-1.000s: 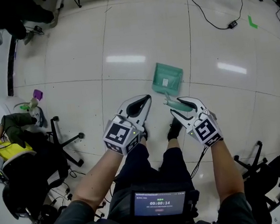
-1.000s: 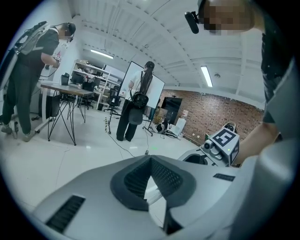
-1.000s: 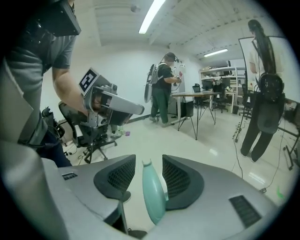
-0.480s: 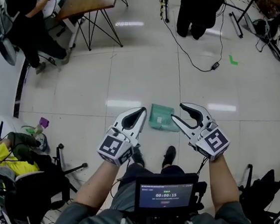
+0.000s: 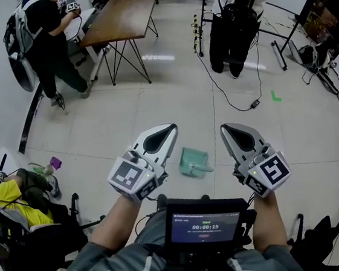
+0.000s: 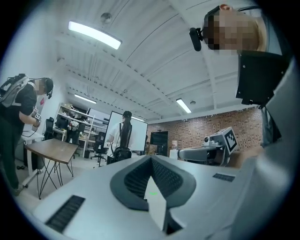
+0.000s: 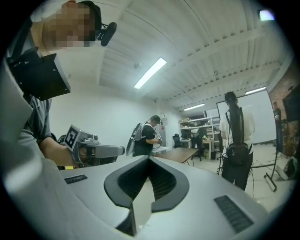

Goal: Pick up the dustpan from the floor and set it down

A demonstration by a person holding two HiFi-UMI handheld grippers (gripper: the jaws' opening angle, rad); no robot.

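The green dustpan [image 5: 194, 161] lies on the pale tiled floor, far below and between my two grippers in the head view. My left gripper [image 5: 171, 127] is held up level, shut, with nothing in it; in the left gripper view its pads meet at the left gripper [image 6: 151, 159] tip. My right gripper [image 5: 225, 128] is also raised and level. Its jaws have just been closing and now stand shut with nothing between them, as the right gripper [image 7: 149, 159] tip shows. Neither gripper touches the dustpan.
A wooden table [image 5: 119, 16] stands at the back, with a person wearing a backpack [image 5: 39, 31] beside it. Black bags on a stand [image 5: 230, 28] and floor cables [image 5: 233, 103] are at the back right. A person in yellow [image 5: 6, 199] sits at left among office chairs.
Both grippers have risen high above the floor and level out. The dustpan stays on the floor and looks smaller and farther below. More of the room's far side has come into view.
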